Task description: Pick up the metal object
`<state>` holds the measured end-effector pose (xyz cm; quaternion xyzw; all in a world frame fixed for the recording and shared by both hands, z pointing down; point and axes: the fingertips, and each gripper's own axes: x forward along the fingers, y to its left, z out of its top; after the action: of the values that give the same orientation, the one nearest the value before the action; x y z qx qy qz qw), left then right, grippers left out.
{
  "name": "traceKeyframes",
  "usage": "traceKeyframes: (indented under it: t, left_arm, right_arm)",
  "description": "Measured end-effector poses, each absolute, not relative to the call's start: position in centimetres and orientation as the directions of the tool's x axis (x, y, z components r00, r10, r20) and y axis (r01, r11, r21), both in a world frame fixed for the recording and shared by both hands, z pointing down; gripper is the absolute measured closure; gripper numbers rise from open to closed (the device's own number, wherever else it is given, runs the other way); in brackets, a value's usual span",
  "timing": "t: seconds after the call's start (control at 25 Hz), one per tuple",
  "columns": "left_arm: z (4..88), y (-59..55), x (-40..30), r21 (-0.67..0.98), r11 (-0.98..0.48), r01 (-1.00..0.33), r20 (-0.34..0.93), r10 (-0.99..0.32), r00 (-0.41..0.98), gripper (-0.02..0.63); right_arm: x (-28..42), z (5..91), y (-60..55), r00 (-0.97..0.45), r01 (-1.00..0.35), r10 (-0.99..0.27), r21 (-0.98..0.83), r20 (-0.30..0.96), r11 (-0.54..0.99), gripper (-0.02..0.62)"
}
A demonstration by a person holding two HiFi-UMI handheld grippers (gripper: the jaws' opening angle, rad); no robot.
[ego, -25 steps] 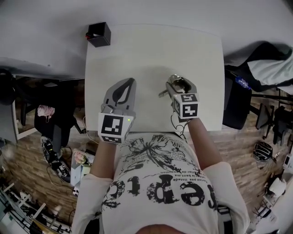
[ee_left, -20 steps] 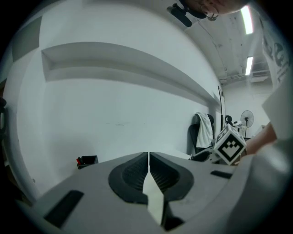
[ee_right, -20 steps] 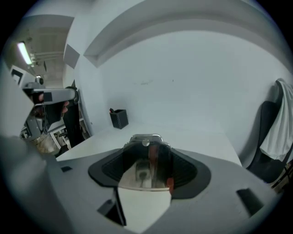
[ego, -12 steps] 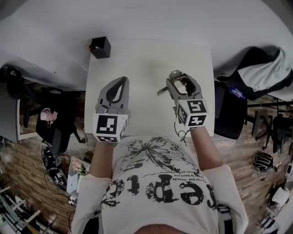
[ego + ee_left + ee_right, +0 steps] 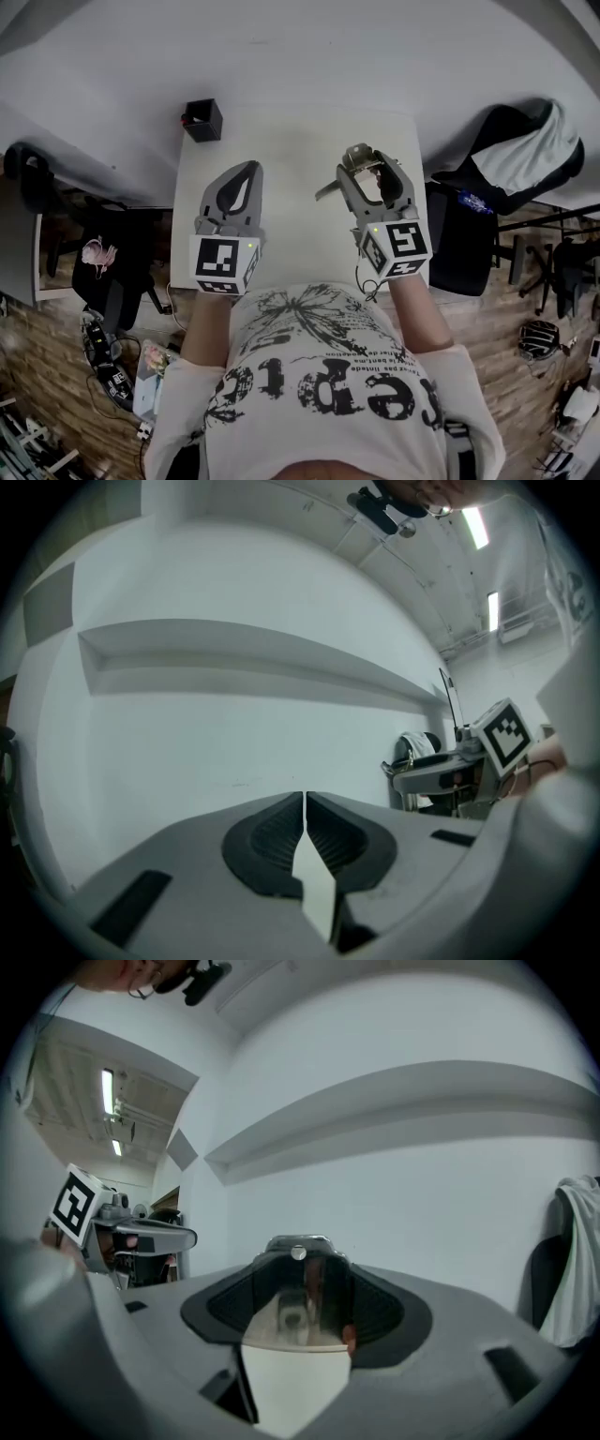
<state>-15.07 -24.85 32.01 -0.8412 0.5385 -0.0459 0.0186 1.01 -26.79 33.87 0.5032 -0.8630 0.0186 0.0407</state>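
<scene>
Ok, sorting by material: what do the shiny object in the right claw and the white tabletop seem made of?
The shiny silver object looks like polished metal: it mirrors its surroundings. The white rectangular tabletop looks matte, perhaps laminate or painted wood; I cannot tell which.

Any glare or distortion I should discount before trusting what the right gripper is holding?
Right gripper view: heavy fisheye bend, dark corners; the metal object in the right gripper is mirror-shiny, so reflections muddle its shape. Left gripper view: same bend, ceiling lights flare at top right. Head view: even light, curved edges, pale table low in contrast.
</scene>
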Motion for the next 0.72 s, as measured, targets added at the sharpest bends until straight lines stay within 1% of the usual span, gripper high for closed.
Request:
traceKeyframes:
  t: [0.12, 0.52, 0.72]
  left_arm:
    - [31.6, -24.8, -14.7, -0.087, -0.431, -0.898, 0.049, -0.903, 0.428, 0.595]
    - [31.0, -24.1, -14.4, -0.093, -0.447, -0.890, 0.039, -0.894, 0.445, 0.595]
    - [31.0, -23.8, -14.5, -0.093, -0.451, -0.888, 0.037, -0.893, 0.449, 0.595]
  right_arm:
    - [1.3, 32.9, -26.7, -0.483, -0.873, -0.873, 0.034, 0.064, 0.486, 0.314]
    - [1.4, 32.6, -25.5, -0.452, -0.890, -0.891, 0.037, 0.038, 0.454, 0.314]
    - [2.0, 32.7, -25.4, -0.427, -0.903, -0.903, 0.035, 0.045, 0.429, 0.314]
